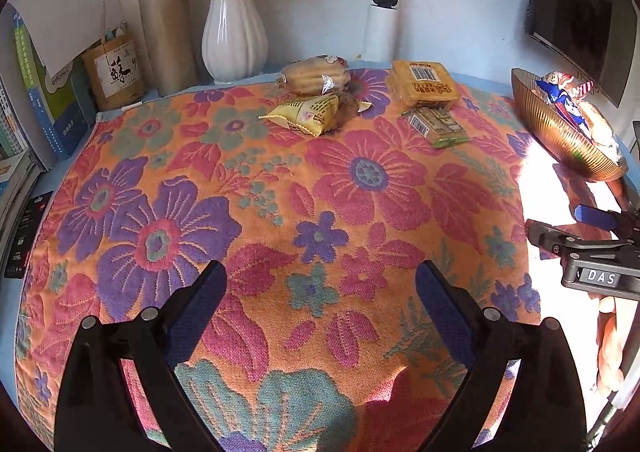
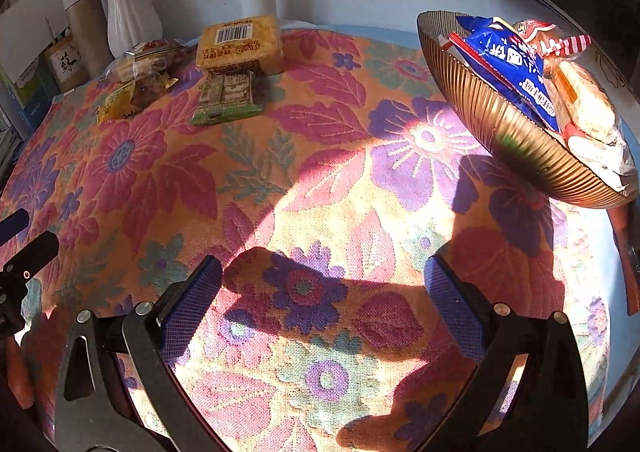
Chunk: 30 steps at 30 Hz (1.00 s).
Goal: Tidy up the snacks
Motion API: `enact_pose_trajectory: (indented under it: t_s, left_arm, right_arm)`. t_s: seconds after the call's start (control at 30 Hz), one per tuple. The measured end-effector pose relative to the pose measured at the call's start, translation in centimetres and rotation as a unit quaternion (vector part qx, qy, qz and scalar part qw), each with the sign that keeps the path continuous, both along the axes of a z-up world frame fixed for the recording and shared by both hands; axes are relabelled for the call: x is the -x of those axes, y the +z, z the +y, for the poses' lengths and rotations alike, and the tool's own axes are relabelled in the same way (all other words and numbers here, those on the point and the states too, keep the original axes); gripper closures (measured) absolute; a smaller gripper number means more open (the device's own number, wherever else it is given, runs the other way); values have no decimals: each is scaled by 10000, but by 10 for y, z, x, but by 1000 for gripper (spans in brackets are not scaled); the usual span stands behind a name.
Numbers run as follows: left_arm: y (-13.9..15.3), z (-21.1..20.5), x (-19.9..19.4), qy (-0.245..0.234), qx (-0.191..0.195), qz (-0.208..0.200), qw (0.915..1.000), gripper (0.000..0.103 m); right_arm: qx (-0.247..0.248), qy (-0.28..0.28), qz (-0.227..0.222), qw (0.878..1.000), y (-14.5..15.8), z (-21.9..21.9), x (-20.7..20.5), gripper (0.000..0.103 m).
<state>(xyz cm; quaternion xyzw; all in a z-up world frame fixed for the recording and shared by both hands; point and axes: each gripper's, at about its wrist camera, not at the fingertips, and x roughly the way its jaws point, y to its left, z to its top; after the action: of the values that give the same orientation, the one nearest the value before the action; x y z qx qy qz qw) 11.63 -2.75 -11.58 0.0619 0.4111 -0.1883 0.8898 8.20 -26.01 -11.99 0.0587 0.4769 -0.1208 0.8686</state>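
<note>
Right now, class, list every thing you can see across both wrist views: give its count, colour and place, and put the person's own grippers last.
Floral cloth: one, orange with pink and purple flowers, covering the table.
Gold bowl: one, ribbed, right edge, holding a blue packet and other wrapped snacks.
Yellow biscuit pack: one, far centre, barcode up.
Green packet: one, just in front of the yellow pack.
Clear-wrapped pastry: one, far centre-left.
Yellow wrapper snack: one, in front of the pastry.
White vase: one, pale blue flowers, back.
Beige flask: one, left of vase.
Books: several, far left.
Left gripper: open, empty.
Right gripper: open, empty.
</note>
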Motion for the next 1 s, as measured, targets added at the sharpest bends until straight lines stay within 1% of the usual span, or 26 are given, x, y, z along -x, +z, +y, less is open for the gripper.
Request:
enact_pose_trajectory:
  t_s: [0.07, 0.17, 0.3, 0.53, 0.6, 0.67, 0.73, 0.9, 1.0]
  left_arm:
    - [2, 7, 0, 106, 204, 11, 9997, 9]
    - [3, 16, -2, 223, 442, 37, 9988, 9]
    - [0, 19, -7, 296, 558, 222, 9978, 9]
    - [-3, 26, -11, 368, 769, 375, 9957, 9]
    - [-4, 29, -12, 307, 950, 431, 9941, 9]
    - [-7, 32, -16, 154, 1150, 618, 9913, 8]
    - [-7, 37, -17, 175, 1342, 653, 9887, 8]
    - [-7, 37, -13, 106, 1460, 616, 9873, 8]
    - [-8, 38, -14, 135, 1504, 671, 9863, 8]
  right_arm:
    - [-50, 65, 55, 10000, -2, 1, -2, 3]
    - [-37, 66, 7, 10000, -1, 2, -1, 3]
    - [-22, 73, -95, 9999, 3, 4, 4, 3]
    - [-68, 231, -154, 9996, 5, 6, 5, 3]
    - [-129, 316, -196, 9992, 6, 7, 6, 3]
    - [-182, 337, -225, 9990, 7, 6, 7, 3]
    - [-231, 305, -208, 9991, 7, 4, 6, 3]
    - [-284, 233, -294, 9989, 9, 1, 9, 3]
    - [-372, 265, -274, 9986, 10, 0, 9, 3]
